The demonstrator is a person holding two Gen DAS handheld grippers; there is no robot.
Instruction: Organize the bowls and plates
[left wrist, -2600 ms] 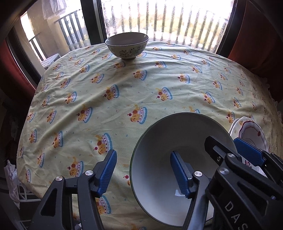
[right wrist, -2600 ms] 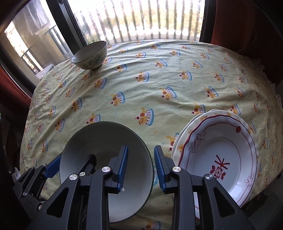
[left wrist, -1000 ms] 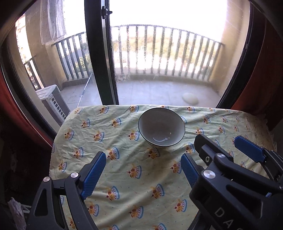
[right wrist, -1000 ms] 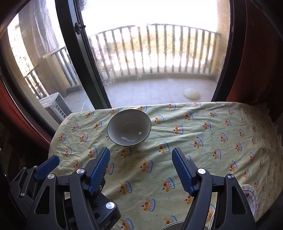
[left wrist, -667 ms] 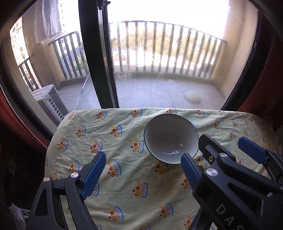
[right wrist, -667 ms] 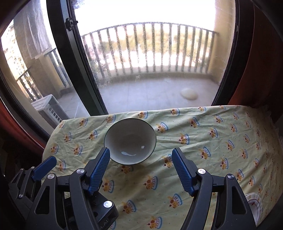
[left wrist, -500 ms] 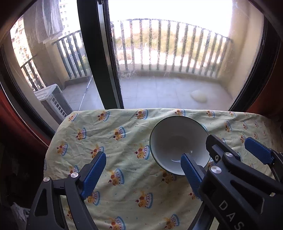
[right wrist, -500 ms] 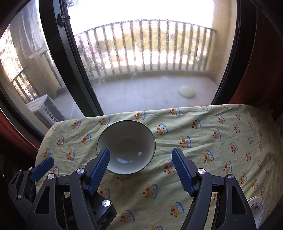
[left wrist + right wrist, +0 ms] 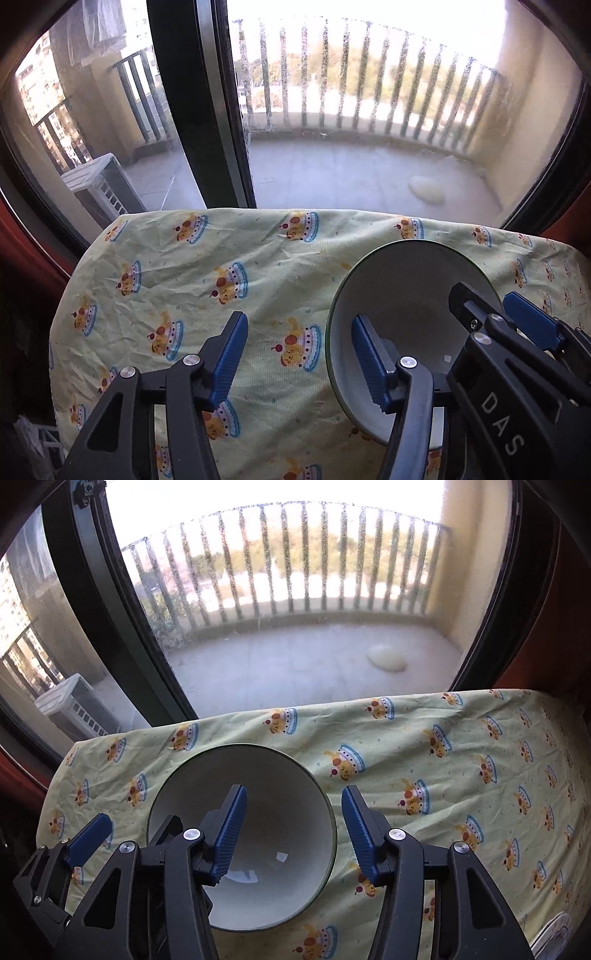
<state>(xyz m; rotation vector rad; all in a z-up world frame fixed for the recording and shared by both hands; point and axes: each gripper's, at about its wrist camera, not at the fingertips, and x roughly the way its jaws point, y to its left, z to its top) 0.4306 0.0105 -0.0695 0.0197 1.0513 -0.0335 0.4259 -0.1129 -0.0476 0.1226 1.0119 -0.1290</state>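
Right wrist: both tools closing, unclamped; right tool [image 9: 290, 830] and left tool [image 9: 299, 358] each straddle bowl [image 9: 273, 775] rim.

Left gripper [image 9: 297, 360], black frame with blue ribbed pads, straddled the near-left rim of the white ceramic bowl with a dark green rim [image 9: 402, 291]: right pad inside the bowl, left pad outside over the cloth. Jaws had just been closing, but the pads weren't pressing on the rim. The right gripper [image 9: 524, 325] sat over the bowl's right side. Bowl stood upright on the table's pale yellow cake-print tablecloth [image 9: 207, 273], with a glass balcony door [image 9: 351, 110] behind.
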